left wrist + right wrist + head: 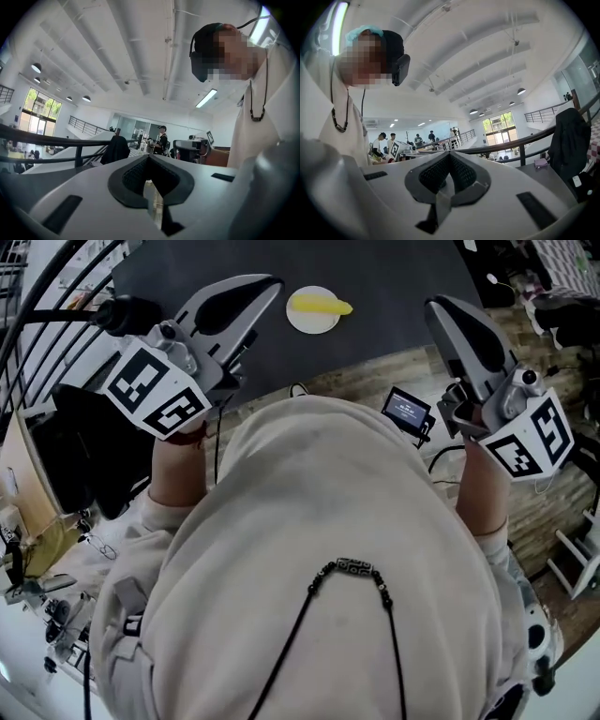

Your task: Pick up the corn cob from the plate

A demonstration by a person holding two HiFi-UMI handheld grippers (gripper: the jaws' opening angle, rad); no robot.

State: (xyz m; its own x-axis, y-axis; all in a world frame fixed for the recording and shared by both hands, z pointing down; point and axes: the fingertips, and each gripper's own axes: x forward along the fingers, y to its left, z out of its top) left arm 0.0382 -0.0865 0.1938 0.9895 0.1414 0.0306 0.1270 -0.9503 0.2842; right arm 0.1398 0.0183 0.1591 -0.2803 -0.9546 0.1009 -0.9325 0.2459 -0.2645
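We look steeply down over a person's beige top [319,549] at a dark grey desk [403,287]. Near its front edge sits a small white plate [302,322]. The yellow corn cob [319,305] lies across the plate's far side, one end poking past the rim. In front of the desk is a wood-plank floor [525,371]. A small lit screen [407,410] with cables sits just off the desk's edge.

The left gripper [272,285] is held up to the left of the plate and the right gripper [433,307] to its right. Both are apart from the corn. The left fingers [131,178] meet at the tips with nothing between them. The right fingers [433,176] are likewise pressed together and empty.

The two gripper views show a large white hall. It has a ribbed ceiling [117,47], round hanging lamps [521,91] and tall windows [501,129]. There is also a dark railing [47,140], a dark jacket [115,149] draped over a seat, and people [384,143] standing far off.

The person's body hides most of the lower head view. The desk's far side is cut off at the top. Clutter at the lower left [37,587] is too small to name. How high the grippers are above the desk is hard to judge; they seem well above it.
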